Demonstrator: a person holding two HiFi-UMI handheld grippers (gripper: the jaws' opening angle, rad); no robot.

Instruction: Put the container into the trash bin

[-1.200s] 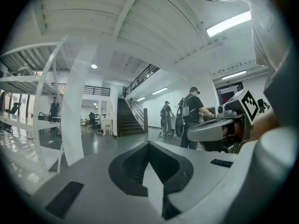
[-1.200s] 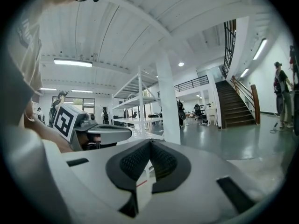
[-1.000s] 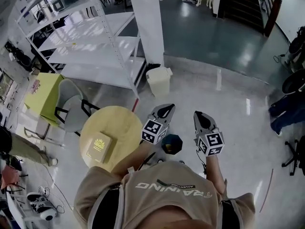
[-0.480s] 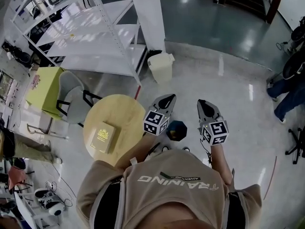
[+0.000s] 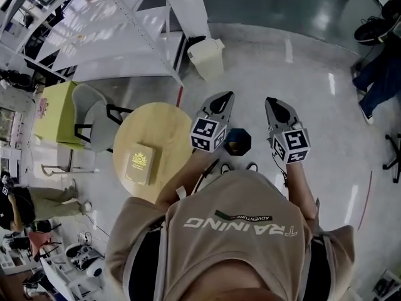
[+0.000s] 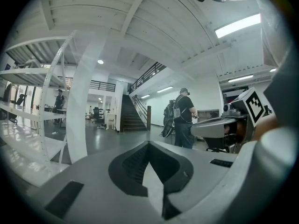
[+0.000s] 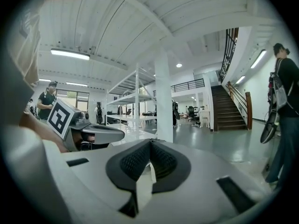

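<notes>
A flat yellow box-like container (image 5: 141, 163) lies on a round wooden table (image 5: 156, 130) at my left. A cream trash bin with a lid (image 5: 207, 58) stands on the floor ahead, by a white pillar. My left gripper (image 5: 224, 99) and right gripper (image 5: 273, 104) are held side by side at waist height, pointing forward, well apart from both. In the left gripper view the left gripper (image 6: 148, 143) has its jaws together with nothing between them. The right gripper (image 7: 150, 143) looks the same in its own view.
A dark hexagonal object (image 5: 237, 142) sits on the floor between the grippers. White shelving (image 5: 119, 36) runs along the back left. A grey chair (image 5: 94, 124) and a yellow-green table (image 5: 56, 111) stand left of the round table. A person with a backpack (image 6: 182, 115) stands at the right.
The head view has shifted, so the bin and the round table sit higher in the picture. Both grippers stay side by side and shut, holding nothing.
</notes>
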